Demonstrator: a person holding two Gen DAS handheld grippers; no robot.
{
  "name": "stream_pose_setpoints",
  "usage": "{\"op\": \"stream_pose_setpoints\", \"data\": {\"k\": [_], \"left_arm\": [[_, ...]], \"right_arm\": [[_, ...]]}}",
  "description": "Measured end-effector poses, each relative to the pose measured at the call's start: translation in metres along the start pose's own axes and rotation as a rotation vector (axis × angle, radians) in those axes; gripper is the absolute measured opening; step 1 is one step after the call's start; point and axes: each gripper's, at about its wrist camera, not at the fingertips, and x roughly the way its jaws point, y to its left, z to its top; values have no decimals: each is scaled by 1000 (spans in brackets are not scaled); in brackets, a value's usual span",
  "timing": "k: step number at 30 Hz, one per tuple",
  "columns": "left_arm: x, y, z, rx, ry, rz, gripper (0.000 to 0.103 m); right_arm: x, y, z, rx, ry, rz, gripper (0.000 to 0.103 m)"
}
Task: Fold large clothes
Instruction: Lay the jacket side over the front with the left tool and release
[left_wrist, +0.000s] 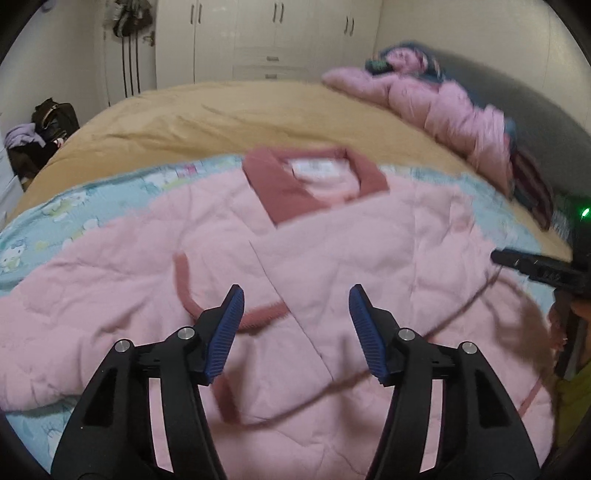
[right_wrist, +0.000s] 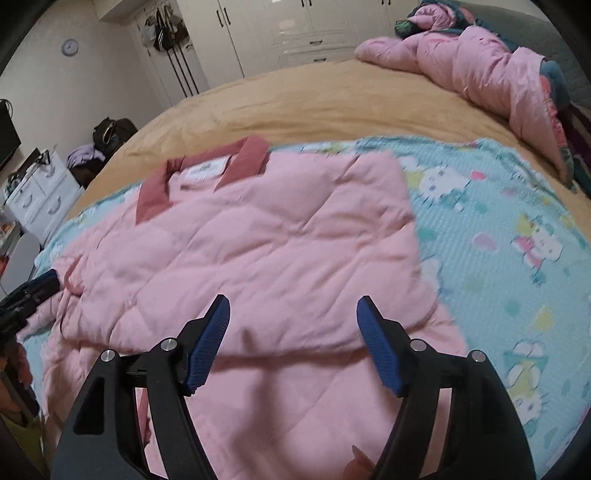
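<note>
Partly blurred, the robe (left_wrist: 295, 258) runs off the lower frame edge, spread on a blue sheet (right_wrist: 498, 221) over the bed (left_wrist: 221, 118). Left gripper (left_wrist: 296, 306) and right gripper (right_wrist: 293, 317) gape empty; wardrobes (left_wrist: 258, 33) stand upper centre.

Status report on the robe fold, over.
Left gripper open, empty, above the pink robe. Right gripper open, empty. Robe's right side folded in, left still spread. Nothing blocking.

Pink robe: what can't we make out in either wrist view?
- Pink robe hem: cut off by the bottom edge and both grippers' bodies, both views.
- Collar label: blurred in the left wrist view, too small in the right.
- Left sleeve end: runs out of frame, left wrist view.
- Right sleeve: appears folded over, right wrist view; its cuff is hidden.
</note>
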Motion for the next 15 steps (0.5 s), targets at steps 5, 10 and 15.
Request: {"op": "stream_pose_setpoints", "data": {"k": [5, 10, 15], "left_arm": [[44, 4, -18, -53, 145, -16, 56], [55, 15, -25, -115, 174, -64, 58], [56, 8, -29, -81, 165, -32, 59]], "right_arm": [[5, 10, -2, -27, -25, 3, 77], [40, -11, -10, 46, 101, -23, 80], [52, -17, -16, 73, 120, -4, 80]]}}
